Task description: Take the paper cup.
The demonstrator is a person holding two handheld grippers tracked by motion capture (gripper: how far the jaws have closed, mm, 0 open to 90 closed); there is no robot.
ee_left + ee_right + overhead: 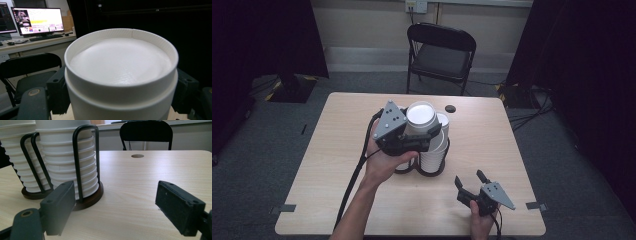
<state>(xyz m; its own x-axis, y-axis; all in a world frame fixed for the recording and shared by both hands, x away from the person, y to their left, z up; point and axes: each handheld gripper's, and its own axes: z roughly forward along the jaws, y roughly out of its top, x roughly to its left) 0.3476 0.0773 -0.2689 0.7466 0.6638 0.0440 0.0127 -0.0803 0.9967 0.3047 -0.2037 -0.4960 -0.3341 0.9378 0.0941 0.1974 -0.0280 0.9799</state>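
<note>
Two stacks of upturned white paper cups stand in a black wire holder at the table's middle. My left gripper is shut on the top white cup of the left stack, above the other stack. In the left gripper view that cup shows bottom up, with a black jaw pressed on each side of it. My right gripper rests open near the front right edge, with nothing between its fingers. In the right gripper view it faces the cup stacks, a short way off from the holder's dark base.
The light wooden table has a round hole near its far edge. A black folding chair stands behind it. Dark curtains hang on both sides. A desk with monitors shows in the left gripper view.
</note>
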